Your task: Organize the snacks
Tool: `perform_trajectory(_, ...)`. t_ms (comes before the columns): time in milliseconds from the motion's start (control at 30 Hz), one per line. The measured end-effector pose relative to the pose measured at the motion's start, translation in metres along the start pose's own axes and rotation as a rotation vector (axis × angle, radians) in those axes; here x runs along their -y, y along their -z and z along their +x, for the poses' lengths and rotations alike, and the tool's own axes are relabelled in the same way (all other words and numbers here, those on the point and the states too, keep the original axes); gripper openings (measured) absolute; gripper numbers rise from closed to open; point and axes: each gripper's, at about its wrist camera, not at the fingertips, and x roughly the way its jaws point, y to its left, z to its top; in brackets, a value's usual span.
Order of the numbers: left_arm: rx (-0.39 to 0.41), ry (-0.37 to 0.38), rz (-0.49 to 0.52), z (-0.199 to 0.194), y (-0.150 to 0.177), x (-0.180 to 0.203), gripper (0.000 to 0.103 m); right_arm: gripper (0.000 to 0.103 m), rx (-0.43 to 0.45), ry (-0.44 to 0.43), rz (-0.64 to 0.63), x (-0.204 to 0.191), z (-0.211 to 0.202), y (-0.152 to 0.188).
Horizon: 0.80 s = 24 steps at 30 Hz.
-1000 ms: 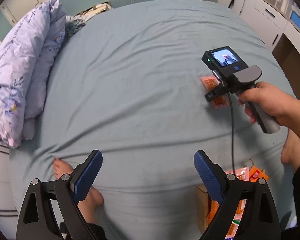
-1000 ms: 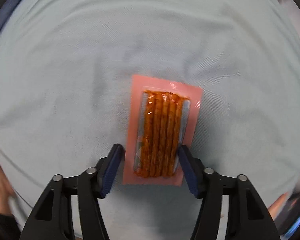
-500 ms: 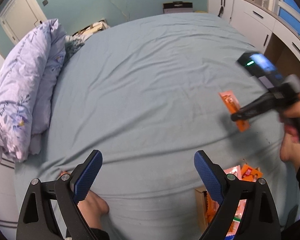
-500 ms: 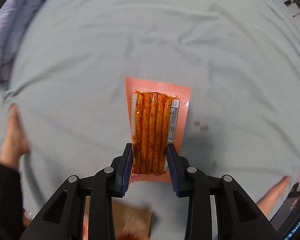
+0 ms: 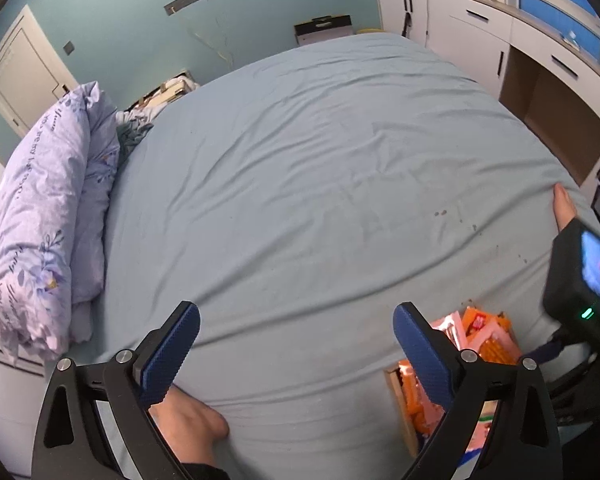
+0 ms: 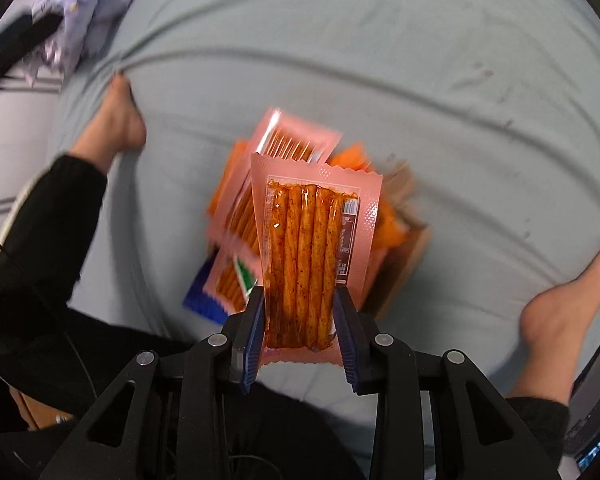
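**Right tongs clamped on snack pack, held above the box**

My right tongs (image 6: 300, 322) grip a pink pack of red-orange sticks (image 6: 310, 248) by its lower end, blue pads pressed on both long edges – pack off the sheet, tilted away from me. Directly under it: a cardboard box (image 6: 404, 256) stuffed with more pink and orange packs (image 6: 296, 140), blurred. My left tongs (image 5: 296, 354) stand wide apart with nothing between them – they look across the pale blue bedsheet (image 5: 320, 184). Bare feet rest on the sheet either side of the box; a lilac duvet (image 5: 44, 216) is bunched at the bed's left edge.
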Motion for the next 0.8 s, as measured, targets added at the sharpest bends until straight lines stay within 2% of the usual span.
perform_trajectory(133,-0.003,-0.005,0.012,-0.001,0.005,0.002,0.099,0.039,-0.065,0.016,0.056,0.014,0.029,-0.019)
perform_trajectory(200,-0.006,-0.009,0.013,-0.001,0.008,0.002,0.099,0.053,-0.096,0.016,0.103,0.015,0.03,-0.024)
perform_trajectory(333,-0.019,0.008,0.009,0.001,0.008,0.002,0.099,0.066,-0.051,-0.056,0.141,0.023,0.006,-0.031)
perform_trajectory(467,-0.025,0.035,0.032,0.002,0.009,0.009,0.099,0.066,0.005,-0.093,0.168,0.045,-0.038,-0.013)
perform_trajectory(633,-0.027,0.046,0.094,-0.005,0.015,0.028,0.099,0.066,0.062,-0.027,0.245,0.056,-0.076,0.02)
perform_trajectory(733,-0.025,0.06,0.119,-0.01,0.017,0.038,0.1,0.066,0.09,-0.033,0.236,0.049,-0.093,0.038)
perform_trajectory(800,-0.025,0.062,0.132,-0.011,0.018,0.043,0.101,0.066,0.109,-0.032,0.19,0.027,-0.1,0.05)
